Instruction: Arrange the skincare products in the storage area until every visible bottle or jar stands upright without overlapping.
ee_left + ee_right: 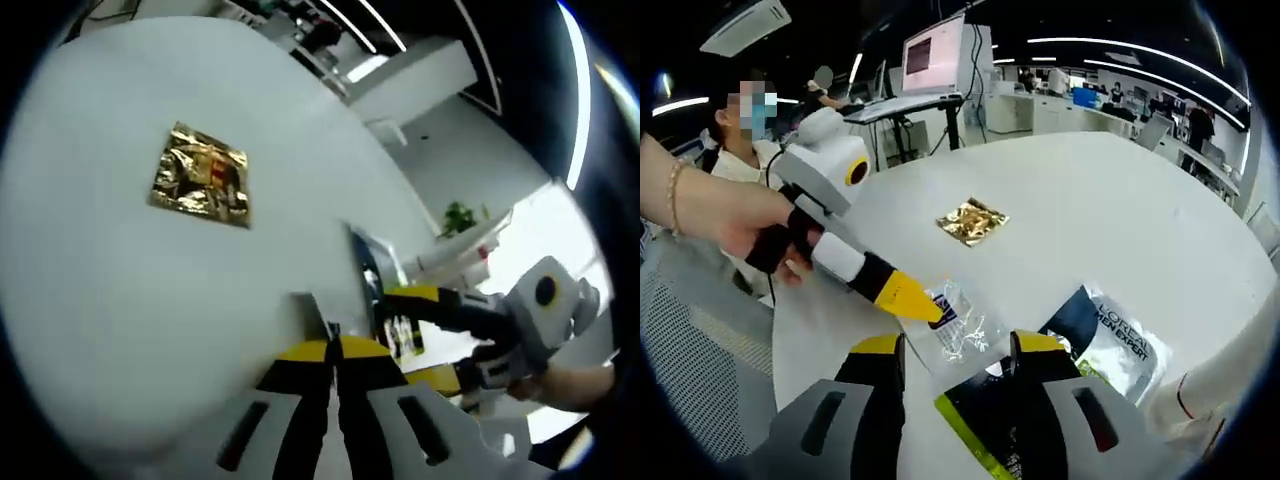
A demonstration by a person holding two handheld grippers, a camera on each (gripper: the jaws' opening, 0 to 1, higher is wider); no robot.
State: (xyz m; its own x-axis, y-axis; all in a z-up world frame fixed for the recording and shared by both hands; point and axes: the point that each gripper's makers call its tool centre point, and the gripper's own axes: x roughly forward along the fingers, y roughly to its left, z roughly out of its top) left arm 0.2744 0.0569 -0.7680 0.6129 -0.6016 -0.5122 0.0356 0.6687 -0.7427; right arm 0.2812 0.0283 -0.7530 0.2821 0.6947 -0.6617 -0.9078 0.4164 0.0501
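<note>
Three sachets (1110, 335) lie flat just ahead of right gripper (955, 350), jaws open, empty. Left gripper (930, 308) tip touches clear sachet (962, 322); its jaws look closed. Gold packet (972, 221) farther off. Advice: pinch sachet edge, lift slowly.

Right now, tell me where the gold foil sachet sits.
The gold foil sachet lies flat on the white table, alone near its middle, beyond the clear sachet at the left gripper; in the left gripper view it is upper left.
</note>
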